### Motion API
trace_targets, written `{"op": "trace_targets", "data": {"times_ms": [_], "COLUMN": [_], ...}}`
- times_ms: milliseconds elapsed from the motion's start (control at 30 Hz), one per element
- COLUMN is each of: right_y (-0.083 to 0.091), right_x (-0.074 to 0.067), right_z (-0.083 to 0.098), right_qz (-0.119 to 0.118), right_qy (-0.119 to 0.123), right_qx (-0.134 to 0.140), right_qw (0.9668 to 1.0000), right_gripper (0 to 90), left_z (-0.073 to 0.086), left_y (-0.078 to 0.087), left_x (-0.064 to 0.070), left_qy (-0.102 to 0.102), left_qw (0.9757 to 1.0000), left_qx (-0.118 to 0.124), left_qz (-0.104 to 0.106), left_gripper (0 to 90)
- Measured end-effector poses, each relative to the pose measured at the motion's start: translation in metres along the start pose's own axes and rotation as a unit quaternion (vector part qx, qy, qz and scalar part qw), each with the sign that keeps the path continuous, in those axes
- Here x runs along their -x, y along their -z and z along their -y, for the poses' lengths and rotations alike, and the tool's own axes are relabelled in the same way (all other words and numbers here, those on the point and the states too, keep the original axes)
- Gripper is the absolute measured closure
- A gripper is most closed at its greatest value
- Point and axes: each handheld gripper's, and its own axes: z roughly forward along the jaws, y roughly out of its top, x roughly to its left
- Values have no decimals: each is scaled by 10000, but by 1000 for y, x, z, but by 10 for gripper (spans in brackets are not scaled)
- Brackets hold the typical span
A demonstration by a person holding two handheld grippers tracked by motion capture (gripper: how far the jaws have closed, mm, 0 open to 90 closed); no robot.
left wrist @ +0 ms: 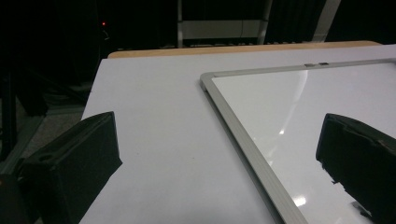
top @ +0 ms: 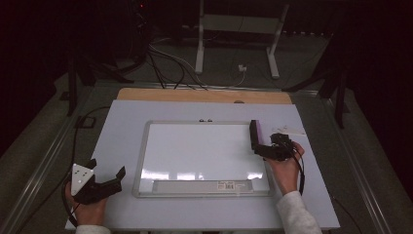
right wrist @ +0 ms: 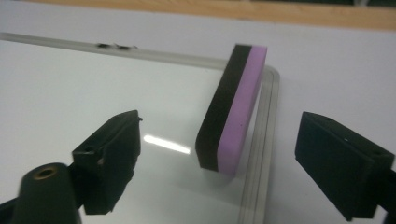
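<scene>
left fingers (left wrist: pixel 74 163): spread wide, empty, resting on tabletop (top: pixel 117 146) left of whiteboard (top: pixel 204 151). right fingers (right wrist: pixel 345 163): apart, clear of eraser (right wrist: pixel 233 107), which stands on edge at whiteboard's far right corner. risk: toppling if brushed while withdrawing.

The room is dim, and the far part behind the table (top: pixel 112 146) is nearly black. Lamps above leave bright shiny spots along the near side of the whiteboard (top: pixel 204 151). The right gripper view is soft and blurry up close.
</scene>
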Motion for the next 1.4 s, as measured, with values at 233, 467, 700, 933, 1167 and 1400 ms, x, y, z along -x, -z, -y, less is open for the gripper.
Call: {"op": "trace_targets", "data": {"times_ms": [233,467,700,933,1167,1400], "right_y": [35,59,71,79,78,77], "right_x": [7,10,14,16,23,19], "right_z": [12,38,54,66,75,78], "right_qz": [-330,-668,-798,-595,-551,-513], "right_qy": [263,296,241,392,574,615], "right_qx": [404,684,1063,1304,1379,1322], "right_qw": [9983,9950,9908,9889,9873,9880], "right_gripper": [41,0,0,0,0,0], "left_z": [-3,-8,-13,-15,-13,-10], "left_y": [3,7,8,8,8,6], "left_x": [-2,0,4,5,7,7], "left_qy": [68,157,25,11,-11,21], "left_qw": [9999,9996,9996,9996,9995,9997], "left_qx": [91,182,217,220,229,187], "left_qz": [23,133,163,184,193,155], "left_gripper": [4,4,4,4,4,4]}}
